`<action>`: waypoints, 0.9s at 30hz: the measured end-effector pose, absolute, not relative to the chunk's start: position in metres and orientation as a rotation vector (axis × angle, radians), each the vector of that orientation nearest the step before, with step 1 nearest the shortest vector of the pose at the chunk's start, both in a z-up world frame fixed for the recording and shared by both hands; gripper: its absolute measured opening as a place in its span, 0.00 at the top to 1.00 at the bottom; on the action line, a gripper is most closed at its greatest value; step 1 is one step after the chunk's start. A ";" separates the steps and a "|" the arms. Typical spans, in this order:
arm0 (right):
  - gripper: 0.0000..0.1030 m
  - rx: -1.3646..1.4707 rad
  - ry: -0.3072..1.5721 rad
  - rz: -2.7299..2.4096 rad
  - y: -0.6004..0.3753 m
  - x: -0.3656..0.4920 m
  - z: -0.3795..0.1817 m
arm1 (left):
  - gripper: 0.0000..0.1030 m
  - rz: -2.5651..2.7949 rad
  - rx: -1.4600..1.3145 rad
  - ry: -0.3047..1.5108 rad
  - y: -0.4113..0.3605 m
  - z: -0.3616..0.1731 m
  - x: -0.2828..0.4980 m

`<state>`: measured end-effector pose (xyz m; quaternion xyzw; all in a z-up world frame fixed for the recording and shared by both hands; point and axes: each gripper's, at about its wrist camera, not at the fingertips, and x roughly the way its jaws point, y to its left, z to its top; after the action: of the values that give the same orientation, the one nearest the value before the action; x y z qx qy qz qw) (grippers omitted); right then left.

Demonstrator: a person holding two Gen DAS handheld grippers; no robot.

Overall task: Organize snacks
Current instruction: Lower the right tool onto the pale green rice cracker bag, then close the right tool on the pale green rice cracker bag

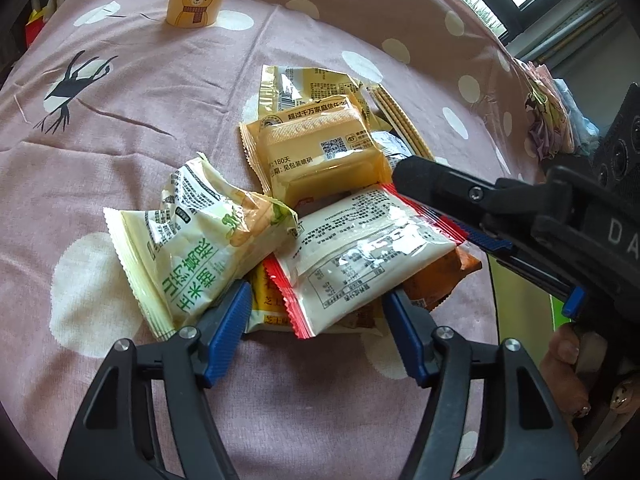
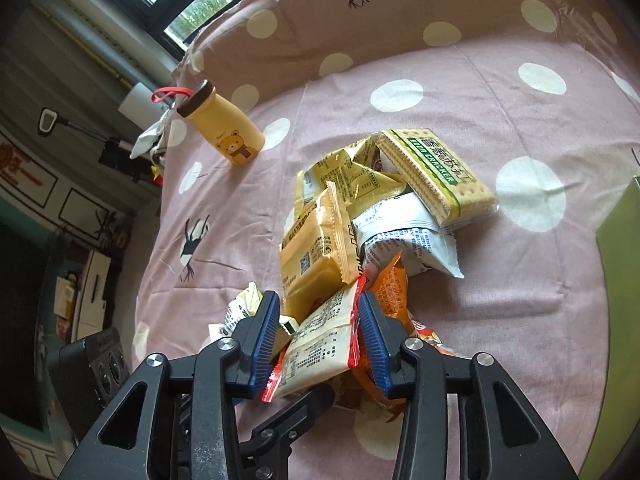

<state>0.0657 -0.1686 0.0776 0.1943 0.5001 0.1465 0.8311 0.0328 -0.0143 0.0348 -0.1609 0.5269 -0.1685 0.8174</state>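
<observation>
The right gripper [image 2: 318,338] clamps the white red-edged packet [image 2: 320,344], its long axis running between the pads; the left gripper [image 1: 316,320] stands open around the packet's near end.

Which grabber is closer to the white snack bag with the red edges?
Right. The right gripper has its jaws around the white packet with red edges, pressing its sides. The left gripper is open at the packet's near end, not touching it.

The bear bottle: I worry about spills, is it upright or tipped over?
Upright. The bear bottle stands on its base on the pink spotted cloth, brown cap on top, apart from the snack pile.
</observation>
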 end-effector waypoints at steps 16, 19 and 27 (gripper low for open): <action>0.67 0.338 1.051 0.305 -0.160 0.053 0.079 | 0.41 -0.394 -0.305 1.089 -0.018 0.047 0.027; 0.67 0.319 1.044 0.294 -0.159 0.048 0.081 | 0.41 -0.414 -0.308 1.070 -0.014 0.055 0.023; 0.67 0.337 1.035 0.312 -0.163 0.032 0.085 | 0.40 -0.417 -0.301 1.048 -0.004 0.069 0.015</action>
<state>0.0323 -0.1626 0.0851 0.1595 0.4903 0.1477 0.8440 0.0152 -0.0041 0.0687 -0.1419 0.4948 -0.1967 0.8344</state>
